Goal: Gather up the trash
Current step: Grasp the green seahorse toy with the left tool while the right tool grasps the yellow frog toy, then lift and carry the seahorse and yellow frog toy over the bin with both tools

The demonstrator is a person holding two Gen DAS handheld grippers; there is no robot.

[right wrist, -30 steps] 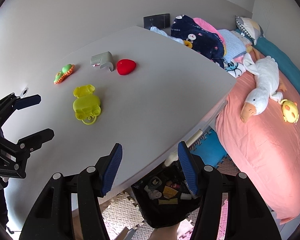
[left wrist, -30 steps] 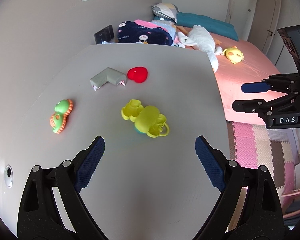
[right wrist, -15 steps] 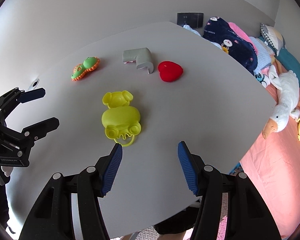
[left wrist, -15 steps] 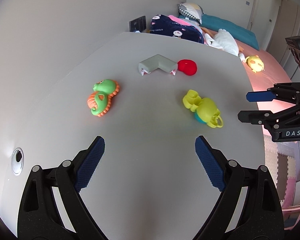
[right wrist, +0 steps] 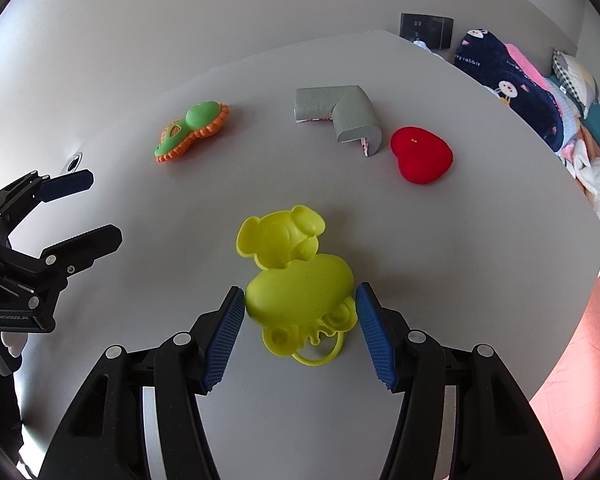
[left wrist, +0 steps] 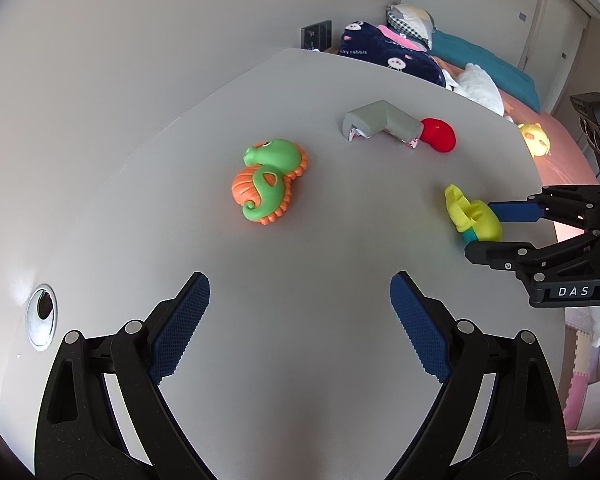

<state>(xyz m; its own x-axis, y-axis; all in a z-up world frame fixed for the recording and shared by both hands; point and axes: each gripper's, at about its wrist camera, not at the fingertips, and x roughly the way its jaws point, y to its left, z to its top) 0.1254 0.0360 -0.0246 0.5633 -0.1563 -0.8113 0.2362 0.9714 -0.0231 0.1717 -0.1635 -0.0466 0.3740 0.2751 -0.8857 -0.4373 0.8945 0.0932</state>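
A yellow plastic bear-shaped toy [right wrist: 296,280] lies on the grey table [right wrist: 480,240]. My right gripper [right wrist: 300,320] is open with one blue pad on each side of the toy's rounded body, close to it. The toy also shows in the left wrist view [left wrist: 472,212], partly behind the right gripper [left wrist: 496,232]. My left gripper [left wrist: 300,320] is open and empty over bare table, short of a green and orange seahorse toy [left wrist: 270,180]. A grey L-shaped foam corner guard [right wrist: 336,114] and a red heart [right wrist: 422,154] lie further back.
A bed with a pink sheet [left wrist: 560,160], a navy blanket [right wrist: 508,88] and soft toys runs along the table's far right edge. A metal cable hole [left wrist: 40,316] sits in the table at the left. A wall socket [right wrist: 426,30] is behind the table.
Both grippers moved forward over the table. My right gripper came down around the yellow toy, which was well ahead of it before. The trash bag below the table edge is out of view.
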